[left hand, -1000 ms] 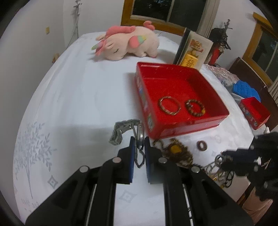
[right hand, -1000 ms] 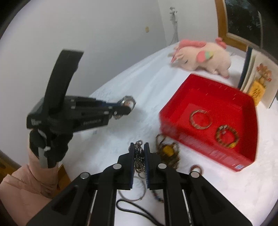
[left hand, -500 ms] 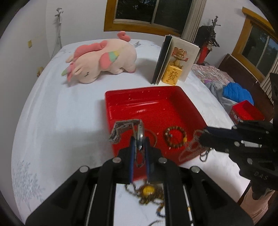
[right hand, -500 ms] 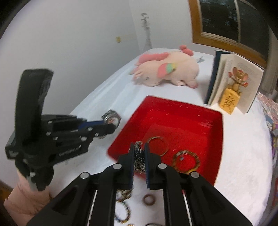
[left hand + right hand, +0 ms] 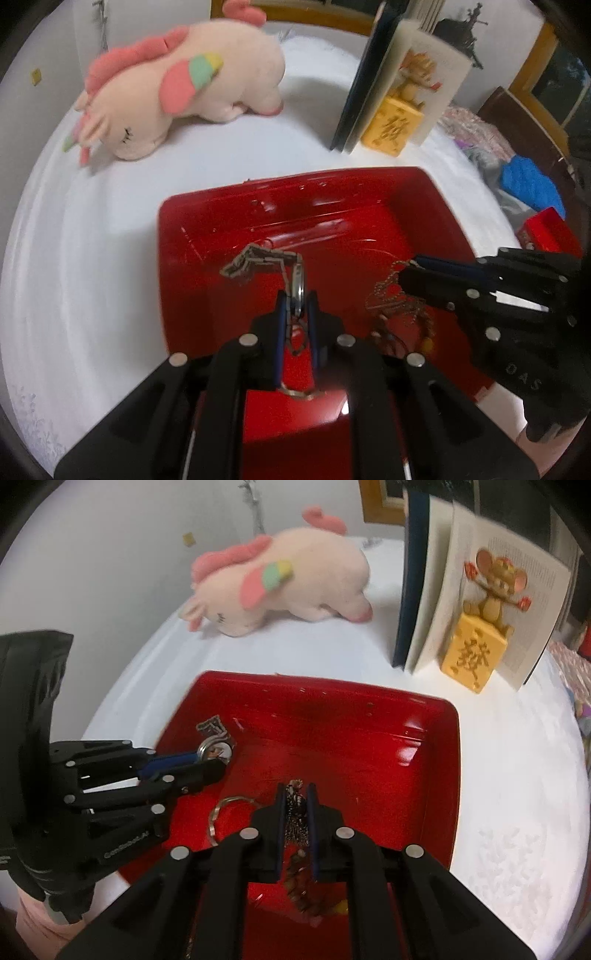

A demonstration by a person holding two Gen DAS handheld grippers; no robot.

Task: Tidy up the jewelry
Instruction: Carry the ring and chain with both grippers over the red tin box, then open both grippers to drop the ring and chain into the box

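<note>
A red tray (image 5: 162, 266) (image 5: 456, 775) lies on the white bed sheet. My left gripper (image 5: 297, 299) hangs over its middle, shut on a metal wristwatch (image 5: 295, 277) whose link band (image 5: 251, 260) sticks out forward. The right wrist view shows that gripper (image 5: 207, 760) at the left with the watch face (image 5: 216, 751) at its tips. My right gripper (image 5: 295, 794) is shut on a thin chain necklace (image 5: 295, 812) with brown beads hanging below it over the tray. From the left wrist view, the right gripper (image 5: 410, 273) dangles the chain (image 5: 391, 295). A ring bracelet (image 5: 216, 818) lies in the tray.
Behind the tray lies a pink plush toy (image 5: 177, 92) (image 5: 280, 583). An open book (image 5: 436, 590) stands upright with a yellow block figurine (image 5: 472, 653) in front of it. A small red box (image 5: 546, 232) and a blue cloth (image 5: 528, 181) sit off the bed at right.
Both grippers travelled from above the loose jewelry on the sheet to above the red tray, carrying the watch and the chain. The tray and plush toy now look much closer.
</note>
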